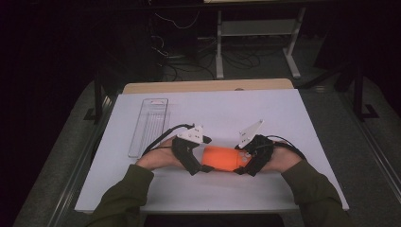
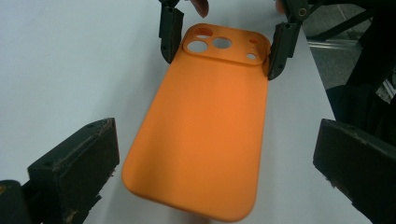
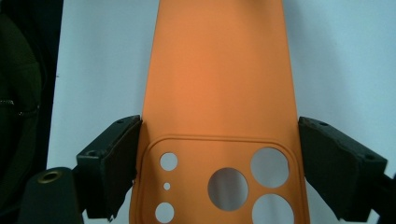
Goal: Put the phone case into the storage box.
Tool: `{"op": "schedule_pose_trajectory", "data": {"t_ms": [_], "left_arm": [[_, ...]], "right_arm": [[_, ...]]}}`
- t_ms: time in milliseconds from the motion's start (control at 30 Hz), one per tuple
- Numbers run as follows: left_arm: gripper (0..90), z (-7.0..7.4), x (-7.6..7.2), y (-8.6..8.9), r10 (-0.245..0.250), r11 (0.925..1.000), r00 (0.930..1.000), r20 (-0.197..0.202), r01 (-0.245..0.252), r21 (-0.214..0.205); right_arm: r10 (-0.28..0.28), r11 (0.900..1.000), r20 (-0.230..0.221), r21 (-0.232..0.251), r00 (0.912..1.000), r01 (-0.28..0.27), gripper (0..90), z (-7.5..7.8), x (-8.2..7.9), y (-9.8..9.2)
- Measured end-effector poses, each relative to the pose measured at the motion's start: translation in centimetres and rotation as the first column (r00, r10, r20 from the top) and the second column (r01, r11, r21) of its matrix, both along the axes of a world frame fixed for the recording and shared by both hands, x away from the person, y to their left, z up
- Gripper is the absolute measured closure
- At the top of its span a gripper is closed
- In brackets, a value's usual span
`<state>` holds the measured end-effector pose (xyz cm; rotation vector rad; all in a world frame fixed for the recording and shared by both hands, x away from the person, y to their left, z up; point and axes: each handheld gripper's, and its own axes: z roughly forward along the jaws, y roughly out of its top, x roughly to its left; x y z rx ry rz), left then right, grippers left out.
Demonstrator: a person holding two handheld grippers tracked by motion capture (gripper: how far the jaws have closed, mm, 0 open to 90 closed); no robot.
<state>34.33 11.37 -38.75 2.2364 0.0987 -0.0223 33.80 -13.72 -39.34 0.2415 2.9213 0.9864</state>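
Four camera holes (image 3: pixel 227 188) plain in right gripper view, orange case (image 1: pixel 220 158) end.

The phone case (image 2: pixel 201 135) was a plain, even orange — no pattern, the raised camera panel the same shade. Both the left gripper (image 1: pixel 197 166) and right gripper (image 1: pixel 242 168) were black, each topped by a pale grey plate. The table (image 1: pixel 283 113) was white with a light wood edge; the tray (image 1: pixel 149 125) was clear — faintly ribbed. The sleeves (image 1: pixel 124 196) were olive green.
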Motion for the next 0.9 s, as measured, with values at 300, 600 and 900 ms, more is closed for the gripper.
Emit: {"op": "schedule_pose_trajectory", "data": {"t_ms": [300,600,900], "left_arm": [[0.0,-0.1,-0.1,-0.2,-0.023,0.9996,0.9997,-0.001,0.023,0.017],[0.0,-0.6,-0.3,-0.7,-0.046,0.9975,0.9989,0.005,0.046,0.053],[0.0,-0.8,-0.4,-1.0,-0.057,0.995,0.9982,0.017,0.055,0.084]], "right_arm": [[0.035,0.9994,0.006,-0.005,0.9994,-0.035,15.2,0.0,-0.3,0.8],[0.053,0.9986,0.008,-0.003,0.9986,-0.053,15.2,0.0,-0.5,1.3],[0.065,0.9978,0.003,0.012,0.9979,-0.065,15.2,0.2,-0.7,1.7]]}}
